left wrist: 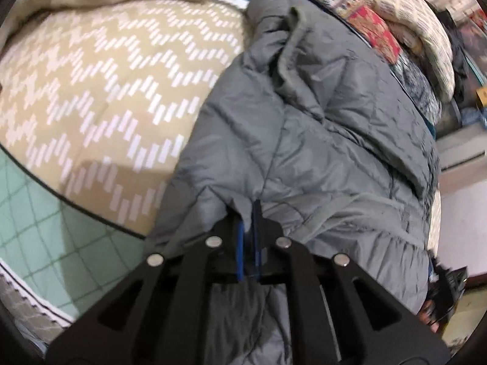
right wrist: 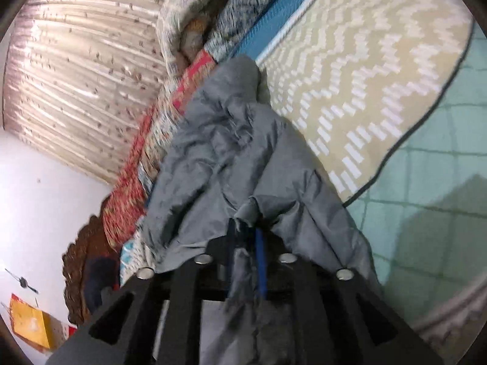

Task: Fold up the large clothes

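1. Jacket: grey, quilted, lifted by both claws; its far end is laid on the patterned bed cover, beside the heap of bedding.
2. Left claw: pressed together, a fold of the jacket's edge pinched.
3. Right claw: pressed together, a bunched tuft of the jacket pinched.
4. Relation: the jacket is stretched forward from each claw, its long axis running away from them towards the bedding heap. Neither claw can be judged nearer.
5. Judgement: the held edge is likely to be carried forward over the far end.
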A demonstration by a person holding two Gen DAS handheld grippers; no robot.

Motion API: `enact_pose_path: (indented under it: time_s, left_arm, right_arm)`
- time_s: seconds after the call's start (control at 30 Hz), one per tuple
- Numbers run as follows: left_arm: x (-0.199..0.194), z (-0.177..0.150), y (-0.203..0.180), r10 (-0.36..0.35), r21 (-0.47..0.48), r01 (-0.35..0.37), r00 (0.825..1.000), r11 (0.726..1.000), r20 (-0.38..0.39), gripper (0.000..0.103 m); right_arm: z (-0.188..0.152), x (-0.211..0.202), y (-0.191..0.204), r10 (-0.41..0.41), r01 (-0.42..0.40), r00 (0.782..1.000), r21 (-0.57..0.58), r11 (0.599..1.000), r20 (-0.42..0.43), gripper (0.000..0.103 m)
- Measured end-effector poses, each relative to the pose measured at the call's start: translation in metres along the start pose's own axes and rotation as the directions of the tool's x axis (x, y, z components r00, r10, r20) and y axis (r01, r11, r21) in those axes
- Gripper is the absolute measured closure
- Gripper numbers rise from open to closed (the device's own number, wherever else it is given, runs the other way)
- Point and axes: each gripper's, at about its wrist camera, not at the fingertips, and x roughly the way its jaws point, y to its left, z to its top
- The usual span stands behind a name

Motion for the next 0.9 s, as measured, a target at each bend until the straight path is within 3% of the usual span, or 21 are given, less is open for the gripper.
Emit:
enact_pose_path:
  time_s: [0.07,0.13,0.23,0.37,0.47,0.53,0.67,0.8,0.9]
  left_arm:
    - [-0.013,-0.003,0.004,-0.049,-0.005,0.049,0.999,0.999,0.016,0.095]
    - [-0.037,-0.01,0.015,-0.111,-0.006,0.111,0.992,0.994,0.065,0.094]
    - [-0.068,-0.02,0.033,-0.124,-0.009,0.126,0.983,0.992,0.139,0.093]
    - [-0.102,-0.029,0.039,-0.121,0.005,0.123,0.968,0.992,0.221,0.093]
    - [-0.11,-0.037,0.007,-0.149,0.141,0.119,0.964,0.983,0.221,0.093]
    - [-0.1,-0.046,-0.024,-0.164,0.26,0.113,0.969,0.959,0.187,0.093]
    - [-0.06,-0.055,-0.068,-0.102,0.431,0.027,0.983,0.902,0.152,0.093]
    - [-0.019,-0.051,-0.075,0.006,0.465,-0.065,0.992,0.883,0.128,0.093]
    - [0.01,-0.041,-0.069,0.11,0.462,-0.155,0.986,0.873,0.123,0.093]
  right_arm:
    - [-0.002,-0.022,0.006,0.01,-0.009,0.998,-0.023,1.0,0.07,0.031]
    - [-0.004,-0.039,0.015,-0.008,0.017,0.992,-0.065,0.998,0.126,0.038]
    - [-0.009,-0.054,0.034,-0.051,0.074,0.989,-0.17,0.983,0.137,0.038]
    - [-0.029,-0.043,0.069,-0.072,0.097,0.994,-0.372,0.923,0.08,0.038]
    - [-0.046,-0.011,0.091,-0.12,0.098,0.993,-0.473,0.875,-0.016,0.038]
    - [-0.056,0.009,0.101,-0.155,0.108,0.987,-0.523,0.845,-0.047,0.038]
    - [-0.066,0.047,0.105,-0.258,0.17,0.964,-0.606,0.777,-0.06,0.038]
    - [-0.059,0.077,0.101,-0.315,0.202,0.946,-0.628,0.751,-0.073,0.038]
    - [-0.049,0.1,0.095,-0.342,0.203,0.934,-0.63,0.75,-0.105,0.038]
